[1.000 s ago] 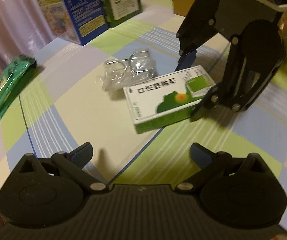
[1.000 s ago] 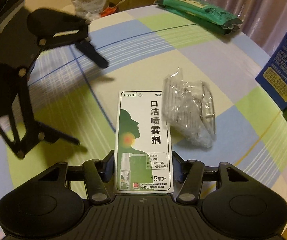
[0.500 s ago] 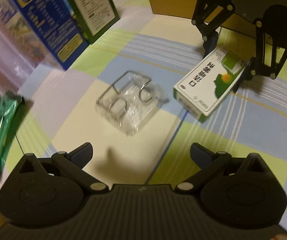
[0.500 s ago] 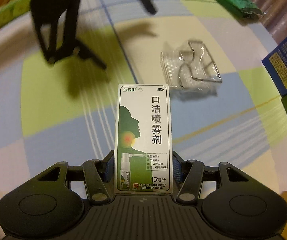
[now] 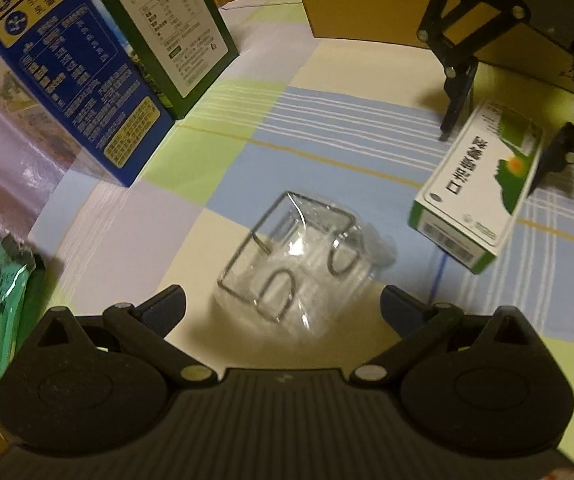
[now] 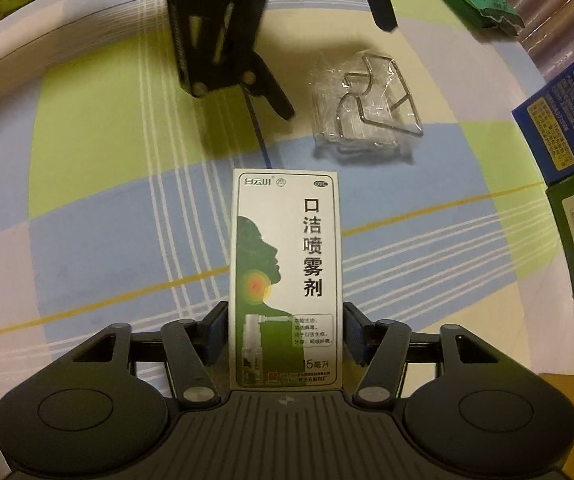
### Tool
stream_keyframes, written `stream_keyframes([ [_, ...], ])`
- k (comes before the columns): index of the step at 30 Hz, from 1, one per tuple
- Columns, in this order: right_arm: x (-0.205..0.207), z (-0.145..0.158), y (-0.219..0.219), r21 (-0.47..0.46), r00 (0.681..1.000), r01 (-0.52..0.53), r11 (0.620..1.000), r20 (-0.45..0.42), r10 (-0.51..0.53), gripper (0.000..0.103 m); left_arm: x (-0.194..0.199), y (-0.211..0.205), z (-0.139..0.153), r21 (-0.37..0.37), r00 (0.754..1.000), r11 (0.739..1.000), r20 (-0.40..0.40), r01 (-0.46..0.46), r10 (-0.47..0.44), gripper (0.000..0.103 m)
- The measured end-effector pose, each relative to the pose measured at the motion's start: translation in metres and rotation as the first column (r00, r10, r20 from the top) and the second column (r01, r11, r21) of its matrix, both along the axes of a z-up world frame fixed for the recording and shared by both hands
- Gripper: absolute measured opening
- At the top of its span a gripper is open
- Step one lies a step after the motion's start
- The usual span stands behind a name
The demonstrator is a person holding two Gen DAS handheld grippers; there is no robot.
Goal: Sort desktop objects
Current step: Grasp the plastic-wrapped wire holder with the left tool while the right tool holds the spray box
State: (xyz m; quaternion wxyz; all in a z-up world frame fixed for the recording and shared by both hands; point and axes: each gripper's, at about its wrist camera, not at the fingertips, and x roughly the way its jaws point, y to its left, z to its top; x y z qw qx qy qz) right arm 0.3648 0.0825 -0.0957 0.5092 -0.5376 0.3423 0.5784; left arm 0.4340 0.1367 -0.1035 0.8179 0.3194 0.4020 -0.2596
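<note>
A: Left view: the left gripper (image 5: 283,300) hangs released over the wire clip (image 5: 295,264) in its clear wrap, which lies on the worktop (image 5: 191,232) left of the spray box (image 5: 483,188). It looks light, springy and slippery; take it across the wire frame.

B: Right view: the right gripper (image 6: 283,336) has just been opening, and its fingers (image 6: 217,332) stand off the box (image 6: 287,280), which now rests on the worktop. A second ago it was clamped, and the left gripper (image 6: 323,56) was farther from the clip (image 6: 367,100).
</note>
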Motion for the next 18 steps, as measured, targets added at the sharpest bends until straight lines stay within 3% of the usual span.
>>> stream_keyframes([
  [10,0.001,-0.002,0.006,-0.015,0.999,0.014,1.000,-0.038,-0.014,0.065,0.023,-0.004,0.000,-0.102,0.995,0.995,-0.100,-0.001,-0.009,0.098],
  [13,0.002,-0.002,0.009,-0.017,0.998,0.026,1.000,-0.058,-0.027,0.065,0.021,-0.002,0.003,-0.138,0.990,0.990,-0.138,-0.031,0.012,0.084],
  [15,0.000,-0.002,0.010,-0.013,0.997,0.033,0.999,-0.070,-0.034,0.064,0.016,0.002,0.007,-0.158,0.986,0.986,-0.165,-0.051,0.025,0.068],
  [18,0.000,-0.001,0.011,-0.009,0.994,0.057,0.998,-0.094,-0.058,0.054,0.002,0.005,0.010,-0.154,0.981,0.984,-0.183,-0.087,0.058,0.062],
])
